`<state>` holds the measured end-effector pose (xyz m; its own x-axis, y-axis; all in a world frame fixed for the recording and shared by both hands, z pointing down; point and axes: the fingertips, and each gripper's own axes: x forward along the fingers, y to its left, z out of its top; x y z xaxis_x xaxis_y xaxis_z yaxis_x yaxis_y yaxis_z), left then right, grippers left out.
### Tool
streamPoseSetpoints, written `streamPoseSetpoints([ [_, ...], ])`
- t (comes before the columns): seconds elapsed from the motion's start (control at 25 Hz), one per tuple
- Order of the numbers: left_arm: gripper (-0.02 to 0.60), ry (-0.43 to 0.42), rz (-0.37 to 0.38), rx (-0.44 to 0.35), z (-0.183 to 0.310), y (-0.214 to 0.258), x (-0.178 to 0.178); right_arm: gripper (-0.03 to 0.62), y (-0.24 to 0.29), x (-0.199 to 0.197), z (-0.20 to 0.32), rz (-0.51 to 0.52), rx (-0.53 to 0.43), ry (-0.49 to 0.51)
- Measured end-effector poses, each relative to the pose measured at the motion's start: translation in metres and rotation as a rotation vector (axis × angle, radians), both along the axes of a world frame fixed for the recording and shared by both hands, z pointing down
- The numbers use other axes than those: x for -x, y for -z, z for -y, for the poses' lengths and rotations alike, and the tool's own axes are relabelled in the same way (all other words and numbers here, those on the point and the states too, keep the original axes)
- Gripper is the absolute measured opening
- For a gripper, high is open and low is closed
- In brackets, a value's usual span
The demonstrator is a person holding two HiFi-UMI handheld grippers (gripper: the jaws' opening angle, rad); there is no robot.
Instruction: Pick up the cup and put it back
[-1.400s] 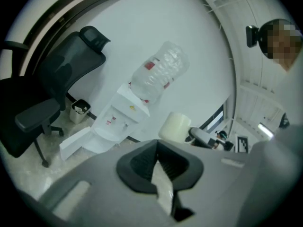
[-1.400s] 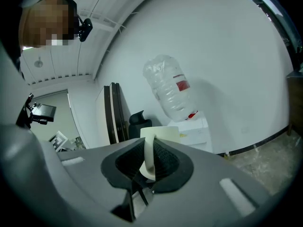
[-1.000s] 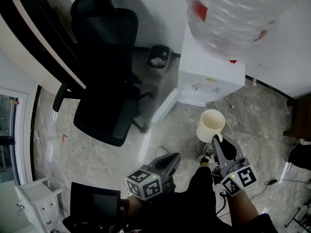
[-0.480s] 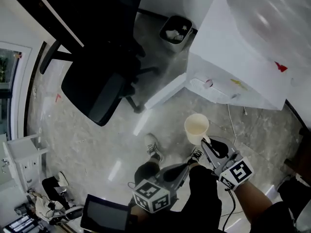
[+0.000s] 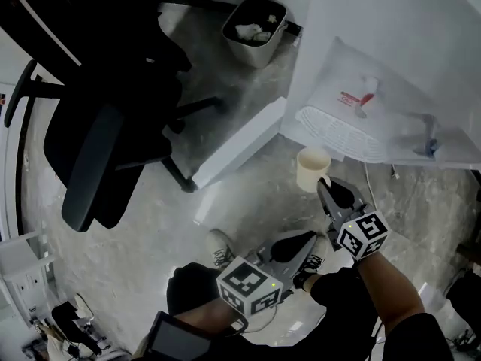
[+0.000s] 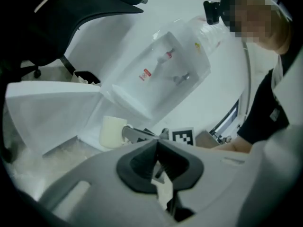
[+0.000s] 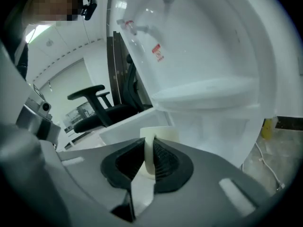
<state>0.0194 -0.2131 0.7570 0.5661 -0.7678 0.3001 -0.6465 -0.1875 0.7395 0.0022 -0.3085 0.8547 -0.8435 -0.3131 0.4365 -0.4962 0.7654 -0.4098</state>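
The right gripper [image 7: 149,148] is clamped on the side wall of the cream plastic cup [image 5: 313,168]; the right gripper view shows a strip of that wall pressed between the two ribbed black pads. In the head view the cup stands upright, mouth up, at 11 o'clock from the gripper's marker cube. The cup hangs clear of the grey marble floor [image 5: 150,262].

The left gripper [image 6: 157,145] has its jaws closed together with nothing between them, and sits at about 7 o'clock from the cup.

At 1 o'clock of the cup is the slotted drip tray [image 5: 338,130] of the white water dispenser [image 5: 391,43]. A white cabinet door [image 5: 240,145] stands open at the cup's 9 o'clock. Farther out, a black office chair [image 5: 98,141] fills the 9 o'clock side. A grey waste bin [image 5: 255,22] holding crumpled paper sits at 11 o'clock.
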Motion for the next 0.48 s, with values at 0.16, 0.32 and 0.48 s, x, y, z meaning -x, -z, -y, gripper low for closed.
streamPoseSetpoints([
  [0.16,0.005,-0.029,-0.023,-0.073,0.017,-0.053,0.006,0.044,-0.088,0.010,0.056,-0.059,-0.025,-0.118],
  [0.32,0.005,-0.123,-0.103,-0.128,0.026,-0.073,0.002,0.044,-0.154,0.014,0.110,-0.104,-0.039,-0.257],
  [0.48,0.005,-0.227,-0.087,-0.152,0.022,-0.103,0.000,0.044,-0.205,0.011,0.153,-0.151,-0.048,-0.361],
])
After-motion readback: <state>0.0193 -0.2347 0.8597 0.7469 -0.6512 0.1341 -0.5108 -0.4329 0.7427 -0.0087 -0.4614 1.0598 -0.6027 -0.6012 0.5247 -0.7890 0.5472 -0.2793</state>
